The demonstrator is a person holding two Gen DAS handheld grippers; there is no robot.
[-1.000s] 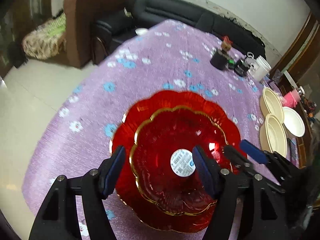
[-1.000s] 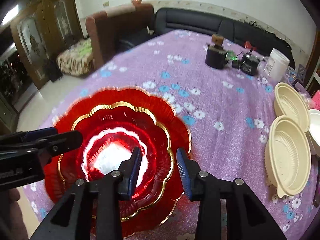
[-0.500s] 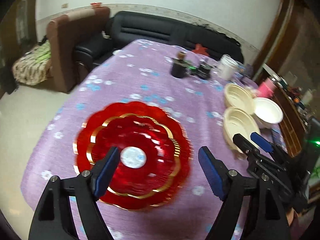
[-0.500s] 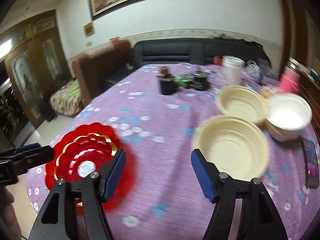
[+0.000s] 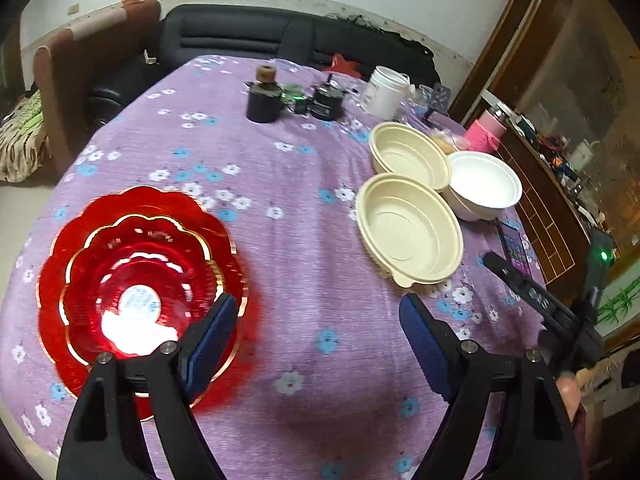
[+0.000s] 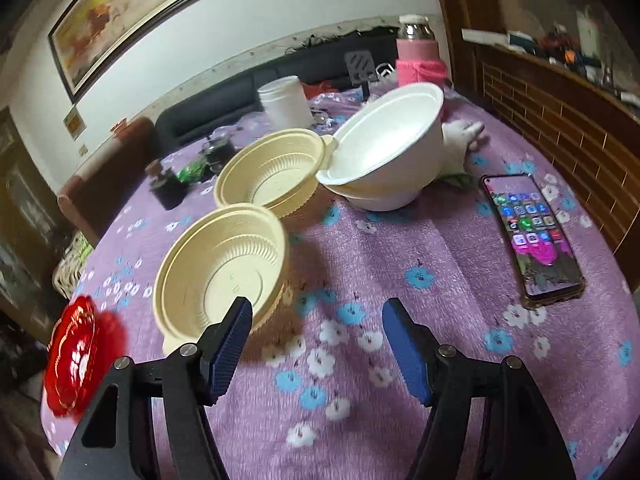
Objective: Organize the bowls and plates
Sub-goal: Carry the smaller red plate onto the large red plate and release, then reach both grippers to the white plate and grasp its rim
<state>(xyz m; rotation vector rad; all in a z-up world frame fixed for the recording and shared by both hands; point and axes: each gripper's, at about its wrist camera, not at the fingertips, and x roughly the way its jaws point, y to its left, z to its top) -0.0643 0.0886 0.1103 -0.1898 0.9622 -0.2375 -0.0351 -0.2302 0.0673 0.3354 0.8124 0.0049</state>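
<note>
We see the left gripper (image 5: 320, 332) spread wide and holding nothing; the stacked red plates (image 5: 136, 280) lie at lower left of its view, partly behind its left finger. The right gripper (image 6: 316, 340) is likewise wide apart and empty, with the near cream bowl (image 6: 224, 272) just beyond its left fingertip, the second cream bowl (image 6: 272, 176) and white bowl (image 6: 388, 148) farther up, mid-frame.
</note>
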